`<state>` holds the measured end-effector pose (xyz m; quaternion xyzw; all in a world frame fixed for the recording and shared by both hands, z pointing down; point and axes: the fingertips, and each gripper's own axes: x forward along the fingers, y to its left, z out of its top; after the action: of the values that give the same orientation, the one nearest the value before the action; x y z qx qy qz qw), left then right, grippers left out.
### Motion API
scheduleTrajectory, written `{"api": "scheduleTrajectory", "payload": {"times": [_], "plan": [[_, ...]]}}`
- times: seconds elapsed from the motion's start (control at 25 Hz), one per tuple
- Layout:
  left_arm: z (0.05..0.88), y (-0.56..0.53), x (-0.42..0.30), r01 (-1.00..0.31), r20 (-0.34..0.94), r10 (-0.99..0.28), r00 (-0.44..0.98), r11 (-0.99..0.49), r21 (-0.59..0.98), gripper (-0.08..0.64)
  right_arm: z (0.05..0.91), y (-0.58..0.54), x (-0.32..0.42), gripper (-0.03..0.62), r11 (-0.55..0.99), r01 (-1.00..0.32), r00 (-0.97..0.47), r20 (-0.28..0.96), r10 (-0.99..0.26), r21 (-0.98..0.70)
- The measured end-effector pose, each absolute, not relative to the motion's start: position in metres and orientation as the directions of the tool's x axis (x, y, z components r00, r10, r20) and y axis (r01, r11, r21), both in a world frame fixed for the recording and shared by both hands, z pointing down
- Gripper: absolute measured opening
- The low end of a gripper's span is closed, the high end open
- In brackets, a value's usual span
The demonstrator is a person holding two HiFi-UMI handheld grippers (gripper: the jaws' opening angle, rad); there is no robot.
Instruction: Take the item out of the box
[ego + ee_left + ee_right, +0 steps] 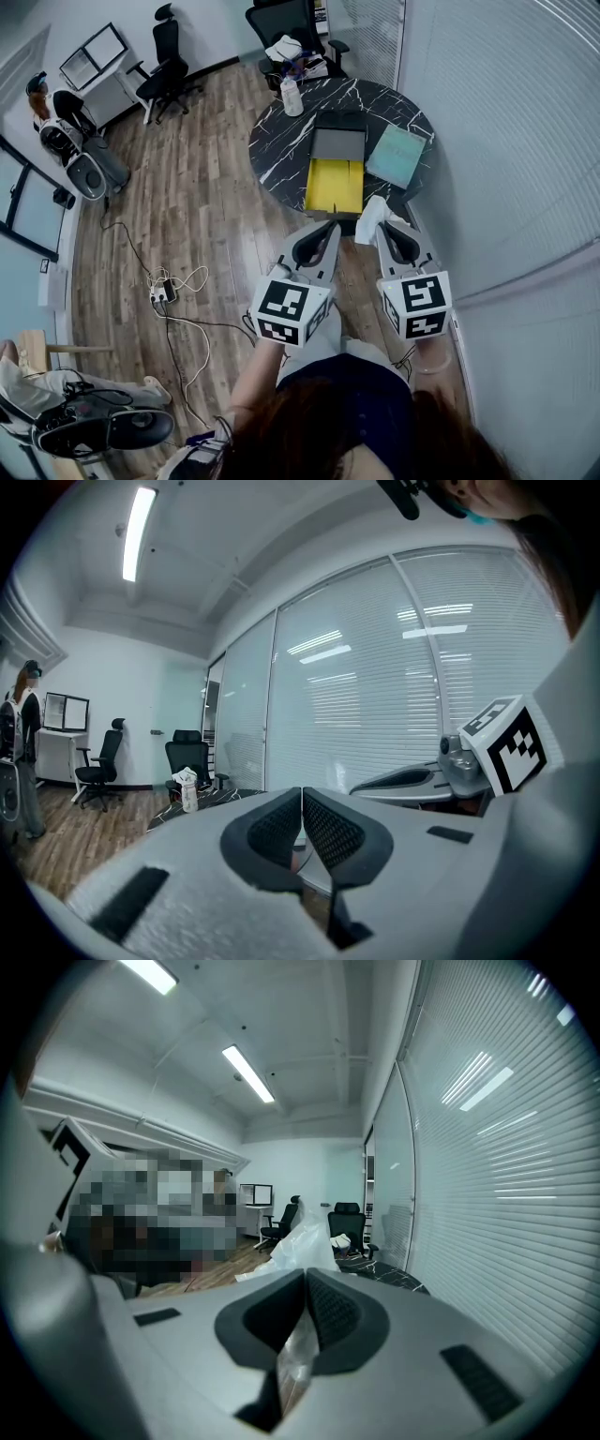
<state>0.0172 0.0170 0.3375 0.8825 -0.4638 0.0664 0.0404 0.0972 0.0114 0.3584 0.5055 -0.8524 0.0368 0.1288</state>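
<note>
An open box (335, 174) with a yellow inside and a dark lid flap lies on the round black marble table (281, 150). My right gripper (388, 228) is shut on a clear plastic bag (373, 217), which it holds up in front of the table's near edge; in the right gripper view the clear plastic bag (302, 1241) sticks up past the closed fingers (330, 1314). My left gripper (325, 240) is shut with nothing in it, held beside the right one, short of the table. In the left gripper view the pads (323, 832) meet.
A teal sheet (396, 156) lies on the table right of the box, and a white bottle (292, 97) stands at its far left. Office chairs (169, 64) stand behind. Cables and a power strip (161, 292) lie on the wooden floor at left. A blinds-covered glass wall (506, 141) runs along the right.
</note>
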Motion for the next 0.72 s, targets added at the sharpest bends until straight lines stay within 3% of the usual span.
{"api": "scheduleTrajectory", "payload": {"times": [0.72], "plan": [[0.344, 0.030, 0.026, -0.810, 0.162, -0.799, 0.579, -0.587, 0.005, 0.028, 0.368, 0.022, 0.101, 0.026, 0.480, -0.875, -0.452, 0.258, -0.854, 0.056]]}}
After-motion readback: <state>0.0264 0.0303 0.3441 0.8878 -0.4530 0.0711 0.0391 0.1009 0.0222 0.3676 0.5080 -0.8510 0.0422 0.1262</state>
